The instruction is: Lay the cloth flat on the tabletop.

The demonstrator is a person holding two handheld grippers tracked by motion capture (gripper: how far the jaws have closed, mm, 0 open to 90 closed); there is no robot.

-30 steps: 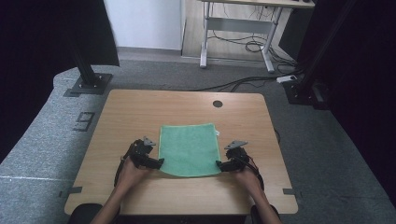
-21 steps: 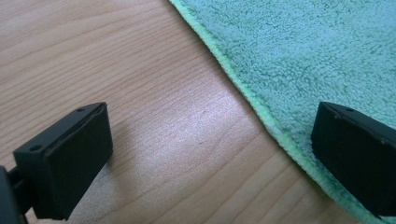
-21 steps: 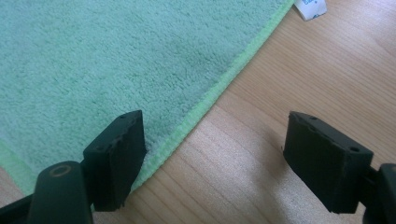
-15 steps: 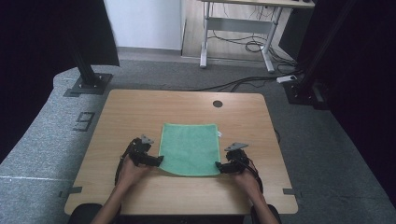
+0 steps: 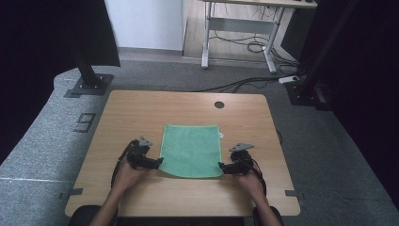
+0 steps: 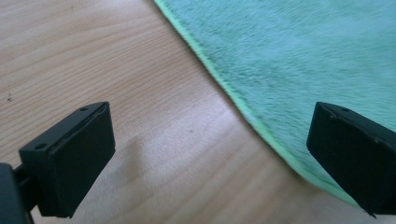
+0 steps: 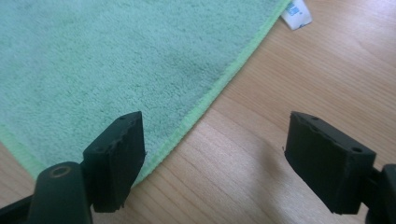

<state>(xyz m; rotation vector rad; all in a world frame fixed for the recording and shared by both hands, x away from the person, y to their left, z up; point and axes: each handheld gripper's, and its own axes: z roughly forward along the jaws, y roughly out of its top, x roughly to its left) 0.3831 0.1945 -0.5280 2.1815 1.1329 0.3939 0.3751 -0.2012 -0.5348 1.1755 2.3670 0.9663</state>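
A green cloth [image 5: 191, 149] lies flat on the wooden table [image 5: 141, 113], roughly in the middle near the front. My left gripper [image 5: 157, 163] sits at the cloth's near left corner, jaws wide apart. In the left gripper view the cloth's edge [image 6: 233, 93] runs between the jaws, one jaw over bare wood and one over the cloth, nothing pinched. My right gripper [image 5: 222, 166] sits at the near right corner, open too. Over there the cloth [image 7: 116, 60] passes under one jaw, and its white label [image 7: 296, 13] shows at the far corner.
A round cable hole [image 5: 219, 104] sits in the table's far side. Black stand bases [image 5: 89, 84] rest on the grey floor left and right of the table. A white desk frame [image 5: 237, 33] with cables stands behind.
The left hand has edged slightly toward the cloth's near left corner. The right hand and the cloth have stayed put.
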